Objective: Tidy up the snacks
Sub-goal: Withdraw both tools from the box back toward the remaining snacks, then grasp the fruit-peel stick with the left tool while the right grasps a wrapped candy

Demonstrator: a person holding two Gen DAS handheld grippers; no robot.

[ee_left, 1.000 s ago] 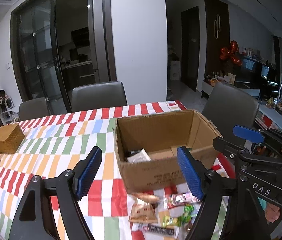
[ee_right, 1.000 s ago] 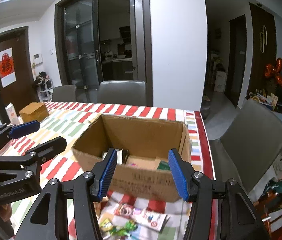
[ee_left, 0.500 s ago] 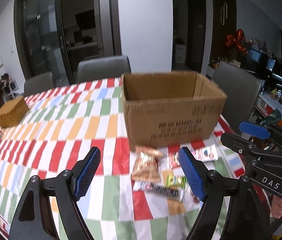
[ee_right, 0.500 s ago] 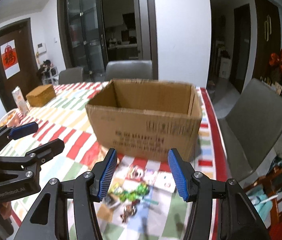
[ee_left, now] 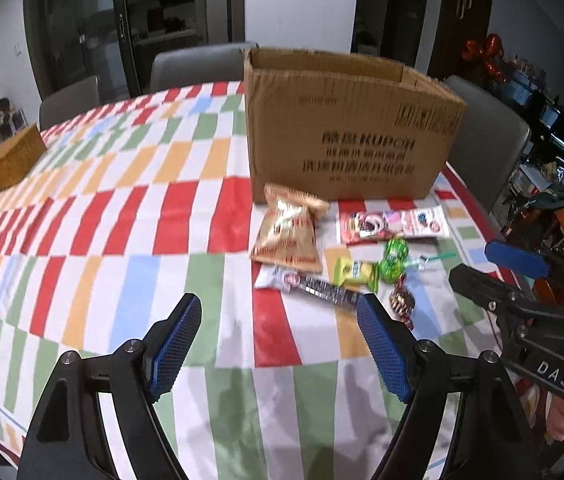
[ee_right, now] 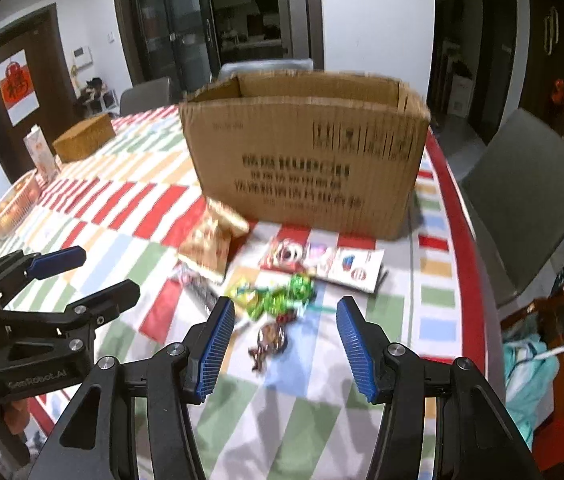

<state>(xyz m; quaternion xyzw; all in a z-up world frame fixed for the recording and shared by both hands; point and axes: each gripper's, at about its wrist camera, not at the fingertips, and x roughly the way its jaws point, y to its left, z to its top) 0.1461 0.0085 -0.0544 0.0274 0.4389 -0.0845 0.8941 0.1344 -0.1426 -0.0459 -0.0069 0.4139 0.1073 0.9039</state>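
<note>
On the checkered counter (ee_left: 129,216), loose snacks — gold chip bag (ee_left: 288,232), green candy (ee_right: 282,296), dark bar (ee_left: 322,286) — heaped just before the cardboard box (ee_right: 306,152) awaiting packing, left gripper (ee_left: 277,344) and right gripper (ee_right: 282,344) both spread wide, empty.

Checked tablecloth table (ee_left: 129,240), cardboard box (ee_left: 346,132), snack packets (ee_left: 288,236), wicker box (ee_left: 11,160)

One open brown cardboard box (ee_left: 354,128). Loose snacks at its 6 o'clock:
- one gold crinkled chip bag (ee_left: 288,228)
- one flat red-and-white packet (ee_left: 394,222)
- one long dark wrapped bar (ee_left: 310,284)
- one yellow-green wrapped sweet (ee_left: 354,270)
- one green foil lollipop (ee_left: 396,258)
- one small brown twist-wrapped candy (ee_left: 402,302)

One woven tan box (ee_left: 11,160) at the tabletop's 10 o'clock.
</note>
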